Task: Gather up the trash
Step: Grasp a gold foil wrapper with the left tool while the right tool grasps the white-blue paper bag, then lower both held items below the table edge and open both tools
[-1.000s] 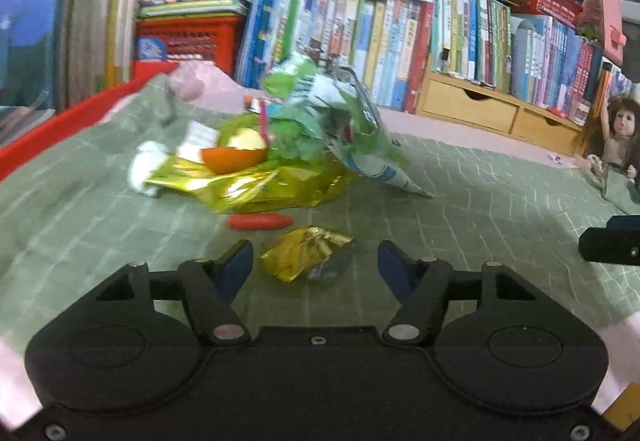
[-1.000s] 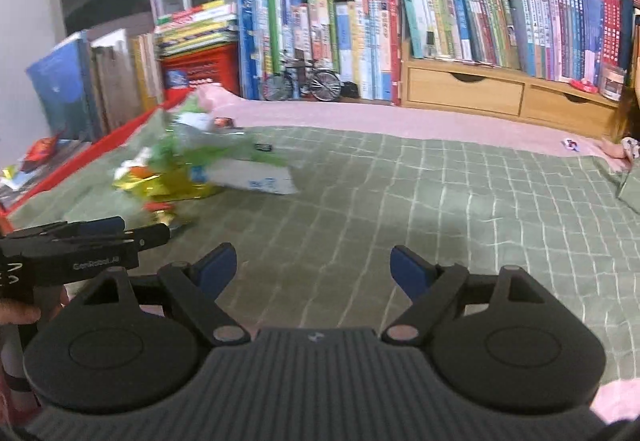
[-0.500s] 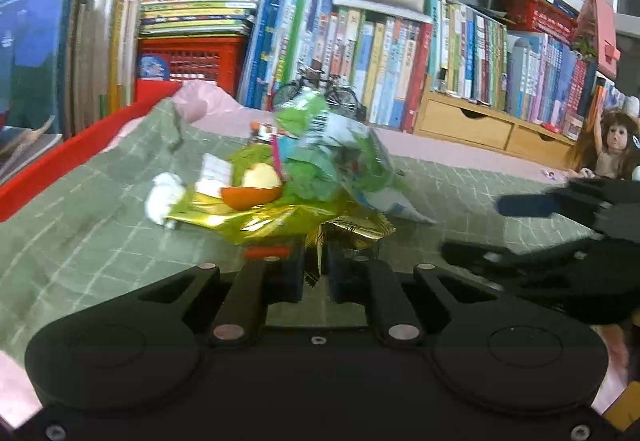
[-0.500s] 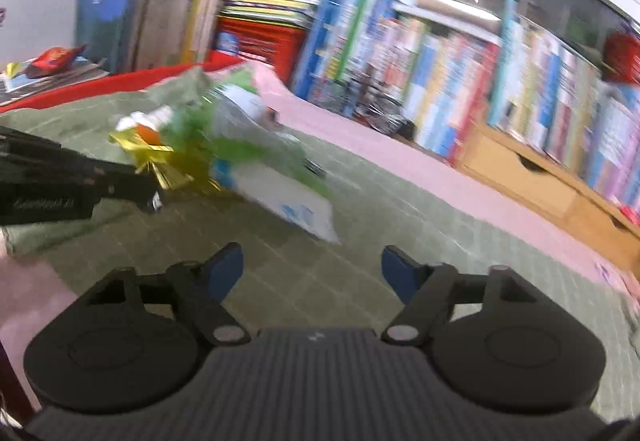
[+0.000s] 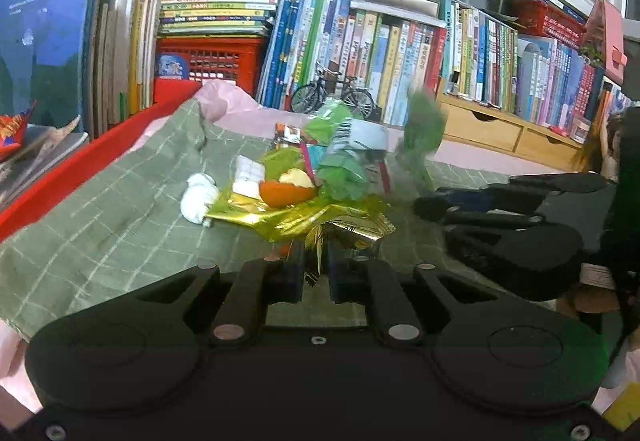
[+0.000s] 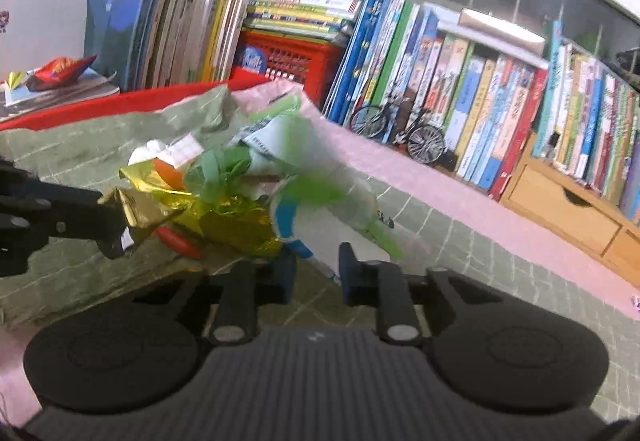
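Two low, close wrist views toward the bookshelf (image 5: pixel 400 41), apparently sharing the trash pile (image 6: pixel 224 197).

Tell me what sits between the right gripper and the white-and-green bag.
Nothing visible. The right gripper is already at the bag, its lower edge between the jaws. The gold foil lies to the side, not in the way.

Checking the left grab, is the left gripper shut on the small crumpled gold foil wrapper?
Yes, the left gripper pinches the small crumpled gold foil wrapper.
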